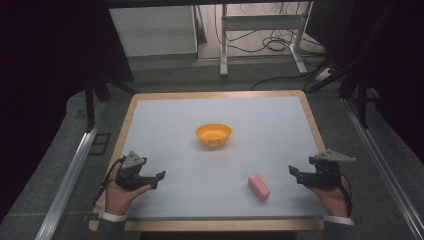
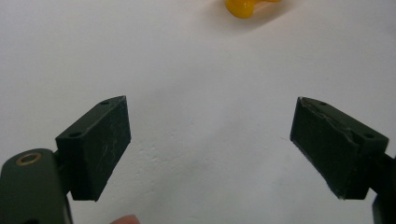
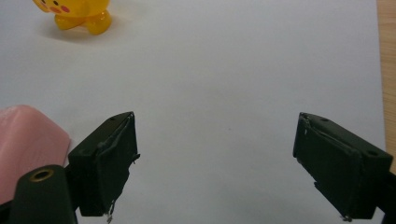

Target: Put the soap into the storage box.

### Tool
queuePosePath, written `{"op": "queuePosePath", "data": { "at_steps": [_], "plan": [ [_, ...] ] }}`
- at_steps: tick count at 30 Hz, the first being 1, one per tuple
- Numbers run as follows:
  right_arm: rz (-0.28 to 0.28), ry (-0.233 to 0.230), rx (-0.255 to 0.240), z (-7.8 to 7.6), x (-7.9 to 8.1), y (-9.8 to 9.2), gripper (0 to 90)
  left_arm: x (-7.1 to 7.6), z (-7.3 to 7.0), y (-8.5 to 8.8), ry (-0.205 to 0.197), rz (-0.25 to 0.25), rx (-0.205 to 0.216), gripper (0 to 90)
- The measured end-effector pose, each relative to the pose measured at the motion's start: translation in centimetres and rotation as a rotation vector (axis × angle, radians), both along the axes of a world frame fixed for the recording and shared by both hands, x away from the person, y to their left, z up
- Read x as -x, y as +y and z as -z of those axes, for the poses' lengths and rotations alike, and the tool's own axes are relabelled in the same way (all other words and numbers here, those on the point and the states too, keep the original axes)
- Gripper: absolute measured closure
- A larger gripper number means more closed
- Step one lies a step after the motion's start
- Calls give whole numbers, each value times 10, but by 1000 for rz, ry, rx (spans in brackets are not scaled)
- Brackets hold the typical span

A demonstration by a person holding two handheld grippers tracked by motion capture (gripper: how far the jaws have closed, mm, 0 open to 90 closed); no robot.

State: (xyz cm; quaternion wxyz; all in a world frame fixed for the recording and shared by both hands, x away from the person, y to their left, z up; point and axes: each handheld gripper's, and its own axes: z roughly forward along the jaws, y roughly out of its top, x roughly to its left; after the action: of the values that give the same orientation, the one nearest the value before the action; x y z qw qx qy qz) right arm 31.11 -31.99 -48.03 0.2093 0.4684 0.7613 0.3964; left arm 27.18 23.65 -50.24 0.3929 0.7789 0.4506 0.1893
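— What was nearest the person when you looked in?

— Two hands at the near edge of the counter (image 1: 150,107), each holding a gripper. The left gripper (image 1: 159,179) sat at the near left, pointing inward across the white surface. Its jaws stood wide apart with bare counter between them.

— And the other one?

— The right gripper (image 1: 294,174) was at the near right, pointing inward too, jaws likewise spread wide and holding nothing. Each had a grey three-cornered plate on top and a cable trailing back by the wrist.

— Anything lying between them?

— A pink soap-like bar (image 1: 258,186), flat on the counter, set at a slant, nearer the right gripper than the left but apart from both. In the right gripper view its rounded end showed just beside the left-hand jaw, and I could not tell whether they touched.

— Farther out?

— A yellow bowl (image 1: 213,135) with a little face on its side and stubby feet, upright near the middle of the counter, well apart from the bar. Beyond the far edge, table legs and loose cables on the floor.
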Motion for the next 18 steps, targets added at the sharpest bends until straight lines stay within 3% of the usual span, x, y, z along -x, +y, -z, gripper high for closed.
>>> {"op": "queuePosePath", "data": {
  "at_steps": [12, 18],
  "plan": [
    [5, -14, -8, -3, 2, -3, 154, -2, 0, -2, 11, 1, -19, 122],
    [-2, -11, -32, -8, 4, -3, 164, -1, -1, -1, 10, 3, -9, 123]
  ]
}}
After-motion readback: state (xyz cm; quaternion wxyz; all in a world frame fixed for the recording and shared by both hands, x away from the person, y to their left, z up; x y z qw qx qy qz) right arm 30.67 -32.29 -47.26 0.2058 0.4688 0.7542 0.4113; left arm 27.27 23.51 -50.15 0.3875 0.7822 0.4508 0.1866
